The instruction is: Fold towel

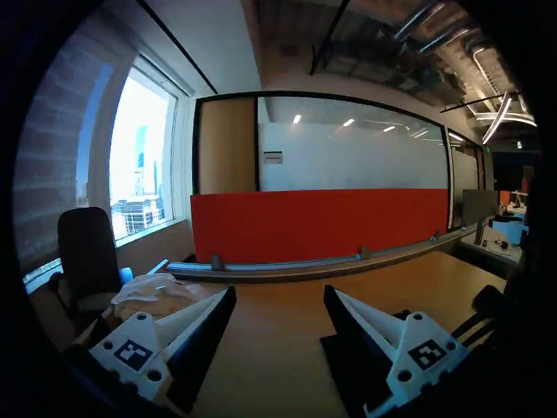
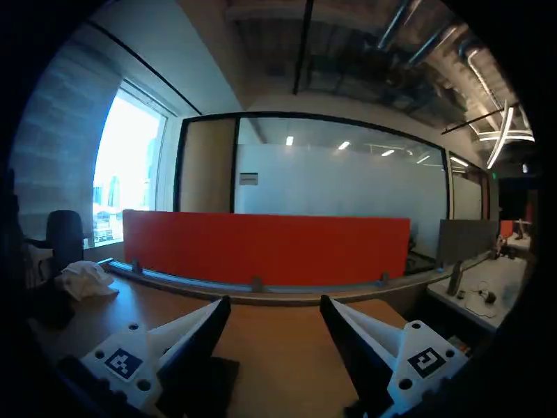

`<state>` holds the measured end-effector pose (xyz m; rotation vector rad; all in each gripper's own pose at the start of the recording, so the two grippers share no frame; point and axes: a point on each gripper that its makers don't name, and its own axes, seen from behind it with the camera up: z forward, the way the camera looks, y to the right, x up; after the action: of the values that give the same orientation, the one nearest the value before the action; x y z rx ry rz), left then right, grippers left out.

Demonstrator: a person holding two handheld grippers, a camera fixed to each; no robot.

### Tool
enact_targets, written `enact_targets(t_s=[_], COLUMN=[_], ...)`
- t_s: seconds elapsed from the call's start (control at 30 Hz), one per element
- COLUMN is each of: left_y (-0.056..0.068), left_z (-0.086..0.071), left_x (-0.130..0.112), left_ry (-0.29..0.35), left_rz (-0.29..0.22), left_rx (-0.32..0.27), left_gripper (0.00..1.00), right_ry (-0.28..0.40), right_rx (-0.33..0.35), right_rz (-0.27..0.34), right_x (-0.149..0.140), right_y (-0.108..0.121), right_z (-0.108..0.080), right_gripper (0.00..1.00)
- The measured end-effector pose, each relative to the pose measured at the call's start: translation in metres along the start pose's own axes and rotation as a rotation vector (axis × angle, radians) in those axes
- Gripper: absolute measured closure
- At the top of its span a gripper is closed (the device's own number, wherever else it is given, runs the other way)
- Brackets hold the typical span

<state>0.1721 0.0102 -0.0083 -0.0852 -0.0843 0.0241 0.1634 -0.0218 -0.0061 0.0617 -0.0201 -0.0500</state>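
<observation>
Left gripper view — showing left gripper (image 1: 278,288) gaping wide over desk (image 1: 278,362), holding nothing; crumpled towel (image 1: 157,292) lying near one finger. Right gripper view — showing right gripper (image 2: 275,299) equally wide, empty; towel (image 2: 83,280) lying far left; wall sign (image 2: 248,179) unreadable.

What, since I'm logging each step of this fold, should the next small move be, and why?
Probably swing the left gripper toward the towel, at the left of its view. The towel lies crumpled on the desk, off to the left of both open grippers, and neither touches it; from the right gripper it looks farther away.
</observation>
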Motion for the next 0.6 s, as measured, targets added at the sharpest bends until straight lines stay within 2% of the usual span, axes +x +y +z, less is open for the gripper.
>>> enact_targets(t_s=[0.2,0.6], left_y=[0.013,0.038], left_z=[0.0,-0.002], left_x=[0.002,-0.003], left_ry=[-0.043,-0.121], left_rz=[0.004,0.056], left_rx=[-0.075,-0.219], left_gripper=[0.07,0.07], right_ry=[-0.042,-0.144], right_rx=[0.09,0.266], right_rz=[-0.034,-0.101], right_x=[-0.001,-0.014], right_y=[-0.017,-0.043], right_z=[-0.001,-0.002], right_gripper=[0.0,0.0])
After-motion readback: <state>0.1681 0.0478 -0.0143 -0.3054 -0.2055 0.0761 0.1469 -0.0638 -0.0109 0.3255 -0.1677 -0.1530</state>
